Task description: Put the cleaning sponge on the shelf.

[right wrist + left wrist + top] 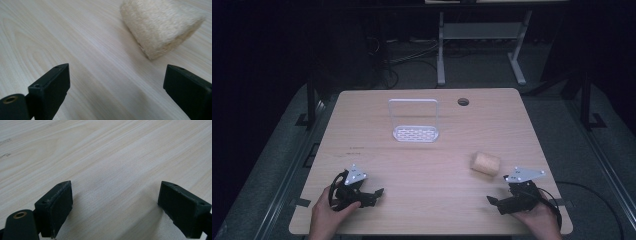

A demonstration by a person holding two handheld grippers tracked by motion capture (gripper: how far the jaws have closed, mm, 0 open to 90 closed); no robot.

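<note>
Pale wood table (pixel 422 165), white rack (pixel 414 120), perhaps loofah block (pixel 485 163)

Two black two-jaw handheld grippers, left (pixel 371 192) and right (pixel 493 201). Each carries a grey three-cornered plate and black cable. Jaw pads are flat with small screw holes.

A pale wooden table (pixel 422 165) with a round cable hole (pixel 463 102) near its far edge. A white rack (pixel 414 120) stands upright toward the back, middle. A tan fibrous block (pixel 485 163) lies on the right. Beyond, a desk frame (pixel 482 35) and floor cables (pixel 412 55).
</note>
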